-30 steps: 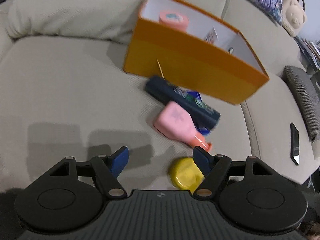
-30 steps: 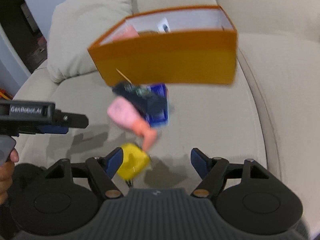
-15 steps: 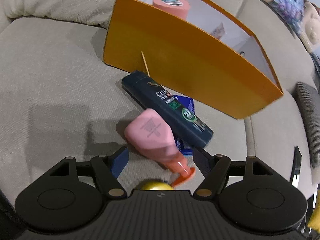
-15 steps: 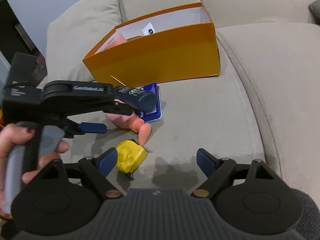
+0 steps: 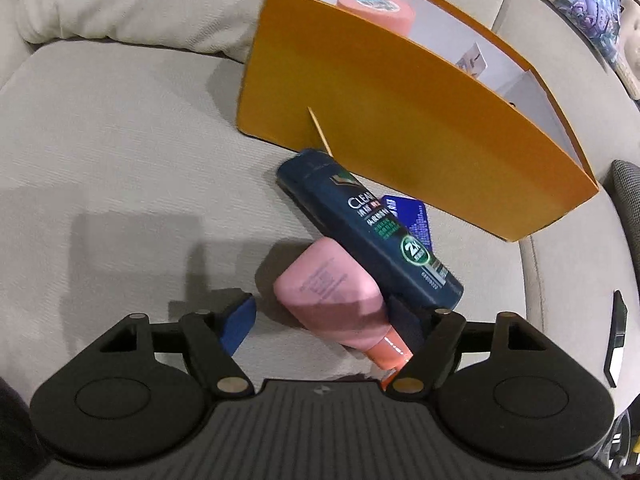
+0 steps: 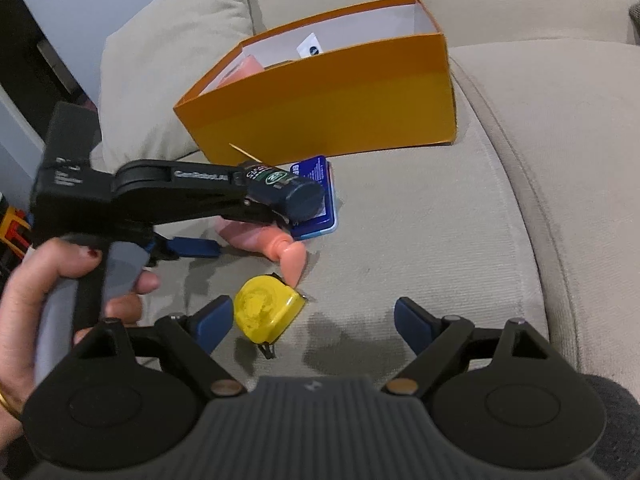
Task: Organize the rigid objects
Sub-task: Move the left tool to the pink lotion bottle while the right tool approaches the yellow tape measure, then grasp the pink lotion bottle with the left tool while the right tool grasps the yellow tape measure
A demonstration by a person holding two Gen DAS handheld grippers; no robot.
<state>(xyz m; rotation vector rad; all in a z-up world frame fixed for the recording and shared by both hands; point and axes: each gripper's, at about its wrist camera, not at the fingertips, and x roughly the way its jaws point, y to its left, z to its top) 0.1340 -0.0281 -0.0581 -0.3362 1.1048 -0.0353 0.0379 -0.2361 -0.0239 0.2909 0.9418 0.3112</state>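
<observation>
Two grippers: both apart, nothing clamped.
L gripper: jaws opening astride pink bottle, prob to grab.
Box: 12 o'clock, goal.

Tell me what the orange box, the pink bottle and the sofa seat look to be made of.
Orange box: likely matte cardboard, with thin flat walls and a white inside. Pink bottle: probably plastic, matte body, glossy orange neck. Sofa seat: woven beige fabric, with a fine ribbed texture.

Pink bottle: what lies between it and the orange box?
The dark blue shampoo bottle lies slantwise between the pink bottle and the orange box, over a blue card. The left wrist view shows it.
</observation>
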